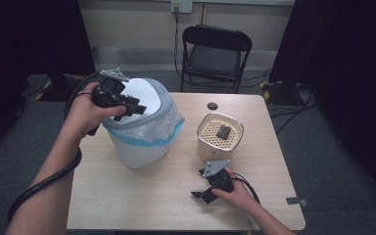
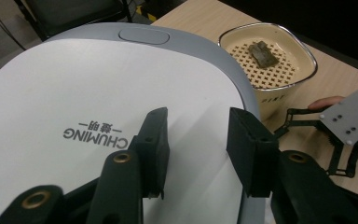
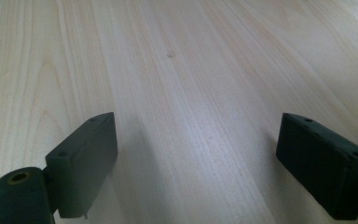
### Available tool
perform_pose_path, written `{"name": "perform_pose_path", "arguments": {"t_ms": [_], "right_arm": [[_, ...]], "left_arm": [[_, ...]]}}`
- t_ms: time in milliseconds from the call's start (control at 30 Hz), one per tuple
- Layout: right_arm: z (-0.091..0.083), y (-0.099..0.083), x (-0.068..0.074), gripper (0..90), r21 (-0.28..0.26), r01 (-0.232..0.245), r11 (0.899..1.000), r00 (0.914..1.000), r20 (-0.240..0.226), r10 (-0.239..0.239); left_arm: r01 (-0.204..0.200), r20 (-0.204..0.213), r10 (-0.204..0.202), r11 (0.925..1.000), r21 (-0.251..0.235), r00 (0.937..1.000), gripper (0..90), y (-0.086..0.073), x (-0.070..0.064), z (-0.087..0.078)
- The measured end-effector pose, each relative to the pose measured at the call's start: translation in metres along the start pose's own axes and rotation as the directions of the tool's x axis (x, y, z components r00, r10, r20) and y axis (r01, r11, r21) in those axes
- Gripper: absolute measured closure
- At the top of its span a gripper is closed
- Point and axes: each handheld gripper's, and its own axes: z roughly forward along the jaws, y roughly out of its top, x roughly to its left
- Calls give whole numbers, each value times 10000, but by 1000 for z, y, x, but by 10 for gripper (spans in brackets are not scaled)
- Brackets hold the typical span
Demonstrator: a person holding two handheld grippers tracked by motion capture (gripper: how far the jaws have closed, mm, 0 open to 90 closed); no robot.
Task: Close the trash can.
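Left gripper (image 2: 198, 140) jaws apart, hovering over bin lid (image 2: 98, 93); right gripper (image 3: 196, 158) wide open above table (image 3: 168, 70).

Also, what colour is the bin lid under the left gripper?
The bin lid is white with a grey rim and dark lettering, clearest in the left gripper view.

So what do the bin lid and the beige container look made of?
Bin lid: likely smooth matte plastic, white panel in a grey rim, printed lettering. Beige container: probably enamelled metal or plastic; a glossy thin rim and a perforated insert.
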Motion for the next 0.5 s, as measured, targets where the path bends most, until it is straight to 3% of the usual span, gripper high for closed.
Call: {"name": "perform_pose_path", "arguments": {"t_ms": [167, 500], "right_arm": [[0, 0, 0, 120, 3, -4, 10000, 10000, -1, 4], [0, 0, 0, 120, 1, -7, 10000, 10000, -1, 7]], "left_arm": [[-7, -533, 10, 10000, 50, 9986, 619, 6, -1, 7], [172, -580, -175, 9998, -66, 9982, 660, 9, 2, 13]]}}
